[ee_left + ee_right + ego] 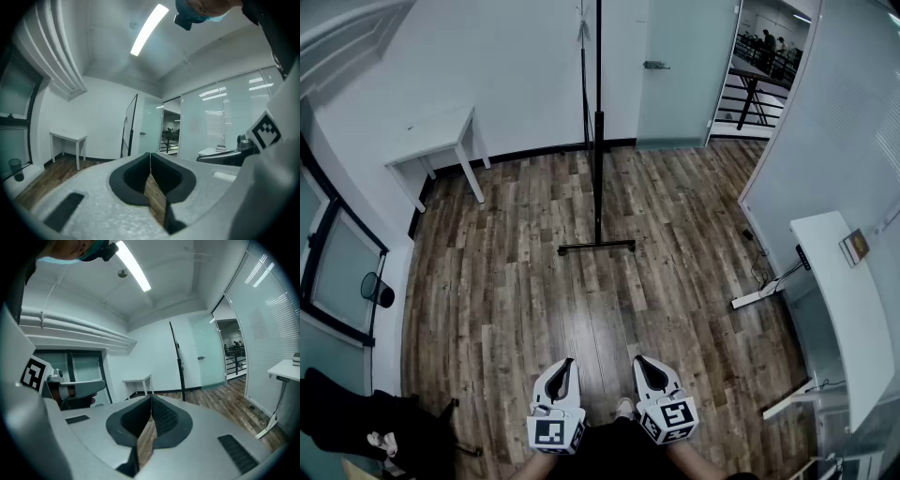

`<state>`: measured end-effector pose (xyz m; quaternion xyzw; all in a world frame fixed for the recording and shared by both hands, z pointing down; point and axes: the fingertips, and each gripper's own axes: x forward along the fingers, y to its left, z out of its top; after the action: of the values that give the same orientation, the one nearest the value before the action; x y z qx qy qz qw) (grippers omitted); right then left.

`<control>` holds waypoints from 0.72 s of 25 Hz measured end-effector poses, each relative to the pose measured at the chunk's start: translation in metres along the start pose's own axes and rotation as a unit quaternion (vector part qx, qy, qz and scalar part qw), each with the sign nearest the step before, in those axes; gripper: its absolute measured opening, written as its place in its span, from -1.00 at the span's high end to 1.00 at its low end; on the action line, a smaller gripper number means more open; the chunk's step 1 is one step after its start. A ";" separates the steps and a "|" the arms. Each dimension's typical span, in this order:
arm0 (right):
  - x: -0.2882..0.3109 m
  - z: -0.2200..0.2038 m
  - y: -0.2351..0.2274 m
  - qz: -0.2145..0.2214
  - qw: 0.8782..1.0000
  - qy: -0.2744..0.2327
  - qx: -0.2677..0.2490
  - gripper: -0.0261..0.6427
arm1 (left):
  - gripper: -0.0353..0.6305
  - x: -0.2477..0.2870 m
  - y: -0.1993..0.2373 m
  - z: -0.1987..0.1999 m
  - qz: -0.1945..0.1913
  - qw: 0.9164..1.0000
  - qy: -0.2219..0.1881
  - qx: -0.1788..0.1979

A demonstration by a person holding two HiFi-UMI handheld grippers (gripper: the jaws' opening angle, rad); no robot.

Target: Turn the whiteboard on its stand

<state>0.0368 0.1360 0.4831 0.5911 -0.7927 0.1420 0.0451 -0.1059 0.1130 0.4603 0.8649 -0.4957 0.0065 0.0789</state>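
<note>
On the wooden floor [534,309] ahead of me, the whiteboard [598,56] stands edge-on, so from the head view I see it only as a thin dark upright line. Below the board, its post runs down to the stand's foot bar [596,247], which lies flat on the planks across my line of sight.

To the left of the whiteboard, a small white desk [441,141] sits against the wall. To the right of the whiteboard is a frosted glass door [684,75], and beside that an open doorway. Farther right of the whiteboard, and nearer to me, a long white desk [839,309] runs along the glass wall with a small book [855,247] lying on it. Left of the whiteboard and nearer to me, a dark round container [377,289] stands by the window.

My left tongs [570,361] and right tongs [639,360] are side by side, well apart from the whiteboard, and both point toward it. Neither touches the board or its stand. In the left gripper view the two jaws meet tip to tip with nothing between them, only floor showing through the gap lower down. In the right gripper view the jaws are likewise closed together and empty.
</note>
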 end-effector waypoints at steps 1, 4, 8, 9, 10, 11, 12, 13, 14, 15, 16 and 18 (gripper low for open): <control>-0.001 -0.001 -0.001 0.002 1.000 0.000 0.000 0.88 | 0.83 0.000 -0.002 0.000 -0.001 1.000 -0.001 0.001; -0.003 -0.003 -0.003 0.005 1.000 -0.001 -0.001 0.88 | 0.83 0.000 -0.006 -0.001 -0.001 1.000 -0.002 0.000; -0.006 -0.001 -0.006 0.006 1.000 -0.004 -0.001 0.89 | 0.83 0.001 -0.011 -0.001 0.000 1.000 -0.003 0.001; -0.007 0.001 -0.007 0.005 1.000 -0.005 0.000 0.89 | 0.83 0.001 -0.012 -0.001 0.000 1.000 -0.003 0.001; -0.009 0.002 -0.008 0.004 1.000 -0.006 0.000 0.89 | 0.83 0.001 -0.014 0.000 0.001 1.000 -0.003 0.001; -0.010 0.003 -0.010 0.003 1.000 -0.007 0.001 0.89 | 0.83 0.002 -0.016 -0.001 0.000 1.000 -0.002 0.003; -0.012 0.003 -0.012 0.003 1.000 -0.009 0.003 0.89 | 0.83 0.002 -0.019 -0.001 -0.001 1.000 -0.002 0.007; -0.013 0.003 -0.013 0.003 1.000 -0.010 0.004 0.89 | 0.83 0.002 -0.021 -0.001 -0.004 1.000 -0.003 0.012; -0.014 0.003 -0.016 0.004 1.000 -0.011 0.005 0.89 | 0.83 0.003 -0.024 -0.001 -0.005 1.000 -0.003 0.015; -0.014 0.003 -0.018 0.006 1.000 -0.012 0.005 0.89 | 0.83 0.005 -0.027 -0.002 -0.004 1.000 -0.004 0.015; -0.015 0.003 -0.021 0.008 1.000 -0.012 0.006 0.89 | 0.83 0.006 -0.030 -0.003 -0.002 1.000 -0.004 0.013; -0.018 0.002 -0.028 0.013 1.000 -0.013 0.005 0.88 | 0.83 0.009 -0.037 -0.004 0.003 1.000 -0.004 0.011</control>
<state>0.0685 0.1444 0.4815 0.5827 -0.8001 0.1390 0.0299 -0.0691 0.1242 0.4607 0.8641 -0.4987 0.0082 0.0674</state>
